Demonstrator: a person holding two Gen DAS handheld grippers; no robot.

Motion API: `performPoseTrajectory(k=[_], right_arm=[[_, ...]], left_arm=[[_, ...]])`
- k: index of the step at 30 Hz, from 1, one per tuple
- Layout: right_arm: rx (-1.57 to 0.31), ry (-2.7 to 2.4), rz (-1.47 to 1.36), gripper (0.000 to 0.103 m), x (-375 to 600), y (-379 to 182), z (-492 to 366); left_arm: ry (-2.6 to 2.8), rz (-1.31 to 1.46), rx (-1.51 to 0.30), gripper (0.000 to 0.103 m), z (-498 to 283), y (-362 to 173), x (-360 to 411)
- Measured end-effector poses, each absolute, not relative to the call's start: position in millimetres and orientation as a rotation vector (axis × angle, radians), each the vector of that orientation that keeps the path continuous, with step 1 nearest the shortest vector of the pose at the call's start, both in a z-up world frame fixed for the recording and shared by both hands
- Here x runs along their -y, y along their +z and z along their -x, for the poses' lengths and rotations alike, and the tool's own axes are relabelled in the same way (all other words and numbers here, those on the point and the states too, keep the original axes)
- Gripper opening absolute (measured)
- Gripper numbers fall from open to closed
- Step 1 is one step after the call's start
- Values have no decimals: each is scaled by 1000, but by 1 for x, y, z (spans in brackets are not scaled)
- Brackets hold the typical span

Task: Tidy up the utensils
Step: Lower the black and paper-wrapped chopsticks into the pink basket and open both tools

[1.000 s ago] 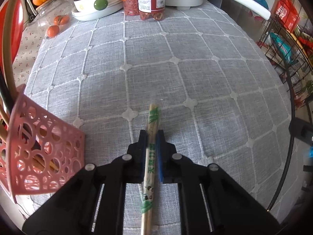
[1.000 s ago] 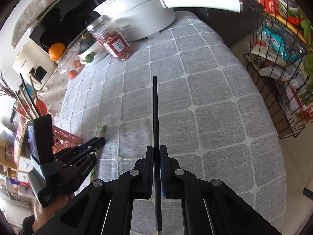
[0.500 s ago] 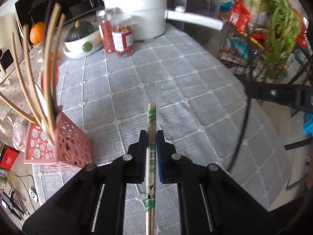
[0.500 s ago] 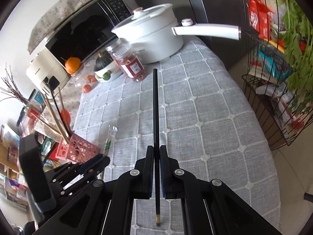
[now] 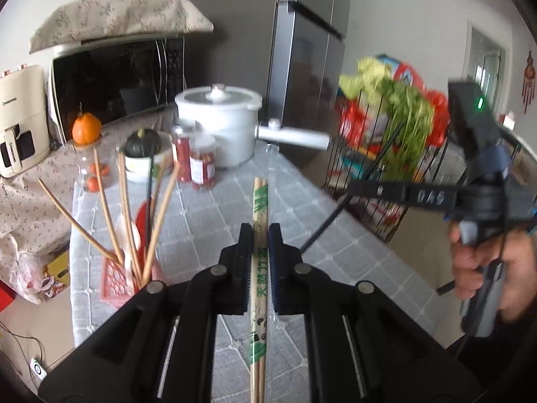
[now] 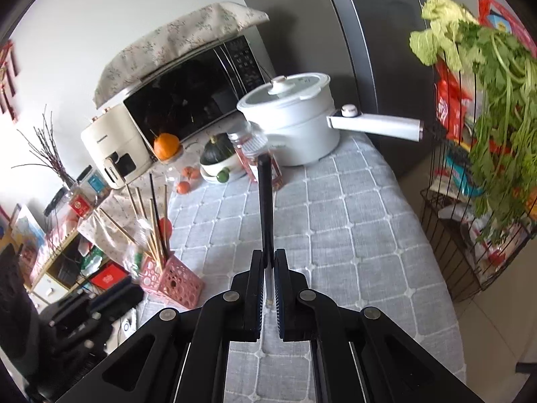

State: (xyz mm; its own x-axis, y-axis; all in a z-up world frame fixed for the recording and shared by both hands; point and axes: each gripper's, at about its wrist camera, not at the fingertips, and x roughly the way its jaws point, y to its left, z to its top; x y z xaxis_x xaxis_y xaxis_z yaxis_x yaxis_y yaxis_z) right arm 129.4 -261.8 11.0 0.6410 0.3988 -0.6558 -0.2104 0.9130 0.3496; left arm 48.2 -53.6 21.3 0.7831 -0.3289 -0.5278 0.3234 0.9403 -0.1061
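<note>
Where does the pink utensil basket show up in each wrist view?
Left wrist: pink basket lower left, beside the left gripper, chopsticks standing in it.
Right wrist: pink basket lower left, at the table's edge.
Shared landmark: white pot at the table's far end.

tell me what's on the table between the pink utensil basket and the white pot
In the right wrist view, between the pink basket and white pot: bare grey tablecloth, then red-filled jars.
</note>
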Motion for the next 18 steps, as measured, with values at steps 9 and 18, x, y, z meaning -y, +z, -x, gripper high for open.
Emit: performPoseTrajectory(k=[9,18], right_arm=[[-783,416,-250,6,240,18,-126],[-799,499,-240,6,195,15,-128]], left_arm=[[-247,145,-395,11,-36,55,-12],[-69,212,-248,11,-76,31,-50]])
